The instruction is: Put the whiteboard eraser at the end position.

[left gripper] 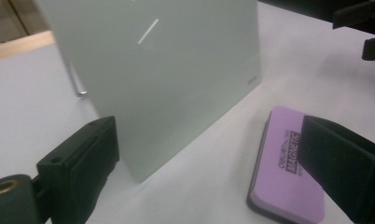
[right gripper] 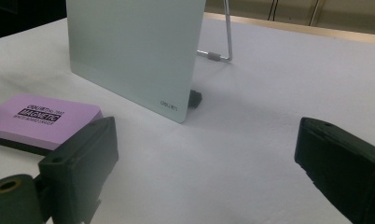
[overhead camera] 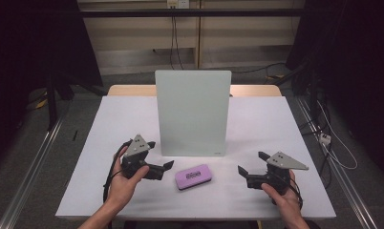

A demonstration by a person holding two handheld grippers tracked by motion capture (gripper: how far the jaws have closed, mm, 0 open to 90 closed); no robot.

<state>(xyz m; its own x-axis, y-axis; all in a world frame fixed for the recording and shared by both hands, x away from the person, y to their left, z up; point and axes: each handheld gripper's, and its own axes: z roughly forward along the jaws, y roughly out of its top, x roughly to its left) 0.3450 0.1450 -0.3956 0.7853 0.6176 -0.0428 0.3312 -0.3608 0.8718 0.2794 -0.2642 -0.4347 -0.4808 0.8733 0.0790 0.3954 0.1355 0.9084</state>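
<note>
- White table (overhead camera: 109,143) carries an upright pale-green board (overhead camera: 192,112), with a purple eraser (overhead camera: 193,176) lying flat just before it.
- Left gripper (overhead camera: 160,155) and right gripper (overhead camera: 251,162) flank the eraser, jaws apart, empty.

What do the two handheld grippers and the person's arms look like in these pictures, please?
Both the left gripper and the right gripper are black, each with two blocky, flat-faced jaws and a grey three-cornered plate on top. A black cable trails from each gripper near the wrist. In the gripper views a brass-coloured threaded insert sits at the lower left beside one jaw. The forearms show no sleeves, and the hands wear no gloves.
</note>
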